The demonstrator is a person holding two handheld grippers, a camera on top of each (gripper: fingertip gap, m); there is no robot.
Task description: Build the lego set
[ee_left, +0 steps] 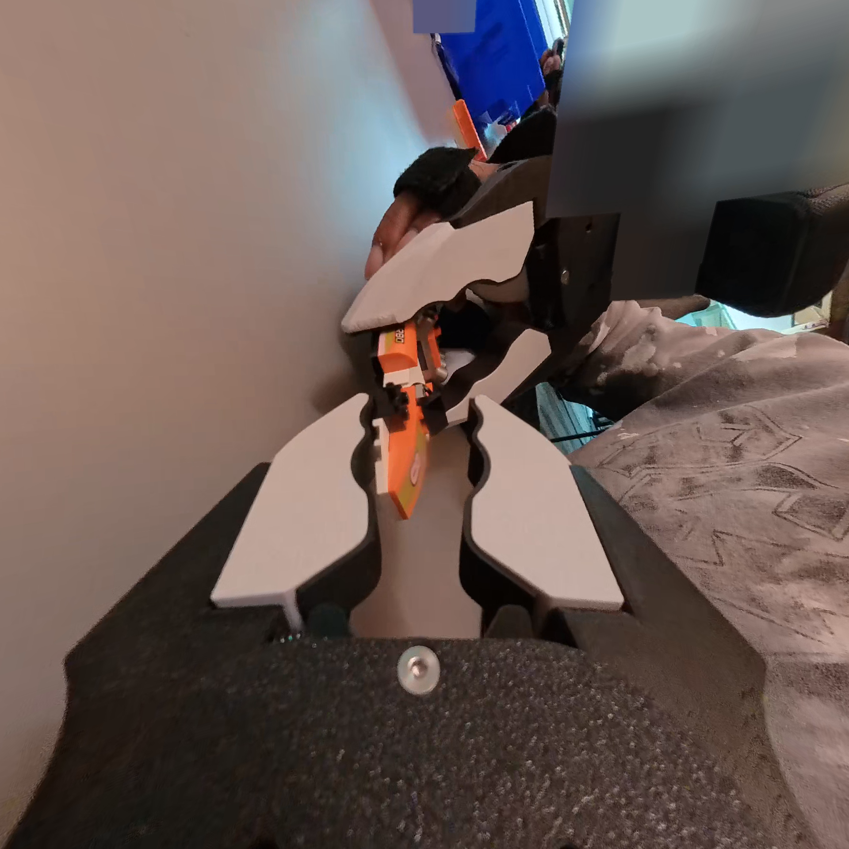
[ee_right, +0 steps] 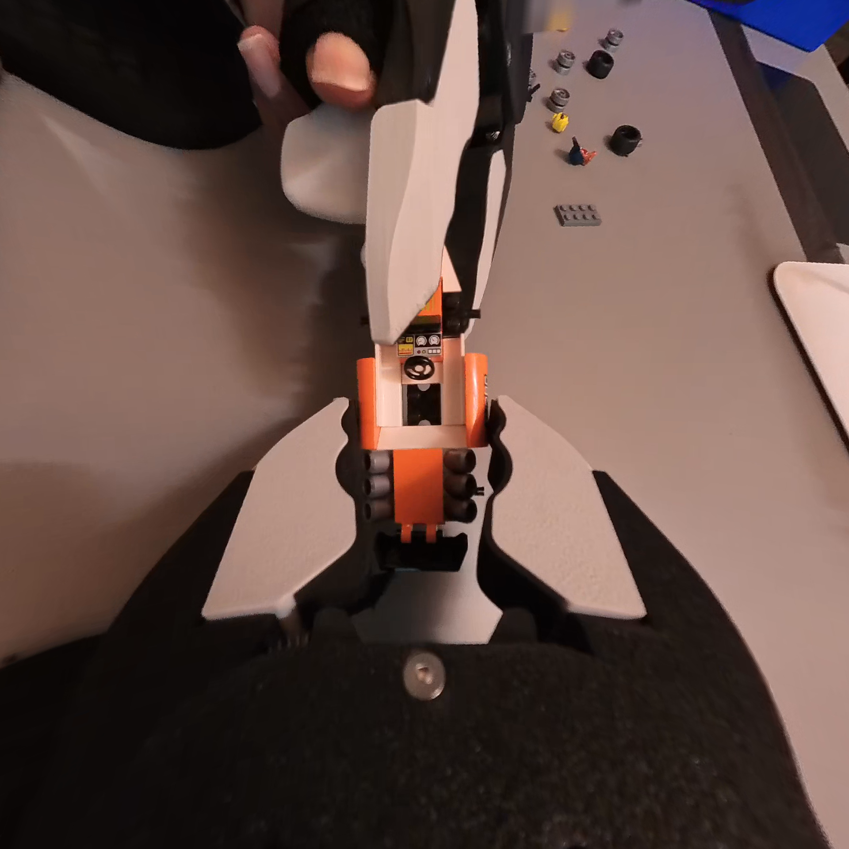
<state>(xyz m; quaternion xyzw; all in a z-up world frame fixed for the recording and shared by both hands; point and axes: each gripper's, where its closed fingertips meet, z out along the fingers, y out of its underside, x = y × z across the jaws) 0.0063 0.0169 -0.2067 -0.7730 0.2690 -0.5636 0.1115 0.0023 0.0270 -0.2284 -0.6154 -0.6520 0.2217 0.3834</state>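
Right gripper (ee_right: 420, 441) is clamped on the orange Lego car (ee_right: 420, 413), held above the table (ee_right: 643, 367). Left gripper (ee_left: 420, 429) pinches its front end. Light, rigid, liable to separate; grip the side panels.

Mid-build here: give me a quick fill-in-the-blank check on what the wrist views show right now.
1. The right claw is shut on the ___ lego car.
2. Loose on the table lie ___ black tyres.
3. The studded plate near them is ___.

Missing words: orange; two; grey.
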